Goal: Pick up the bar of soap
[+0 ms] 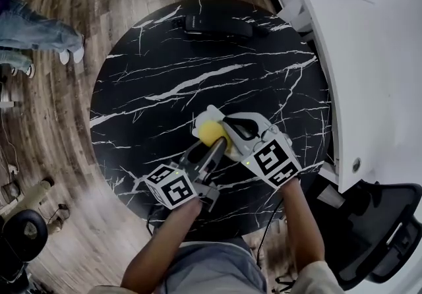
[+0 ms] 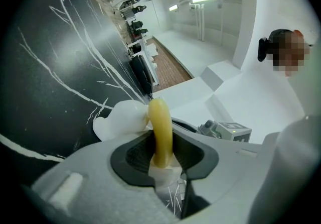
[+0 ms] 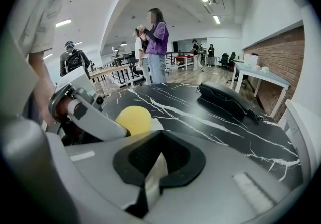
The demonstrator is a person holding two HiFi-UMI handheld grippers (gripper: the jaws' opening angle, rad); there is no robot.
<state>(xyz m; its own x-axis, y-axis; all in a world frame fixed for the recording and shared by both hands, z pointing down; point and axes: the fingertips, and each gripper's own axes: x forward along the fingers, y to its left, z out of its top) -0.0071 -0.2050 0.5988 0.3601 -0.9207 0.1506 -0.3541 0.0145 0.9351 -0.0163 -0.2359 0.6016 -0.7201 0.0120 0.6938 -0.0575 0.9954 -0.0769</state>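
1. Bar of soap (image 1: 211, 133), yellow, sits against a white dish (image 1: 206, 115) near the front rim of the black marbled surface (image 1: 165, 75).
2. Left tongs (image 1: 217, 144) are clenched on the soap, with a pad on either side of it.
3. Right tongs (image 1: 229, 125) are pinched on a white edge, apparently the dish, just beside the soap.
4. Dark telephone (image 1: 214, 24) lies at the far rim, well apart from both.
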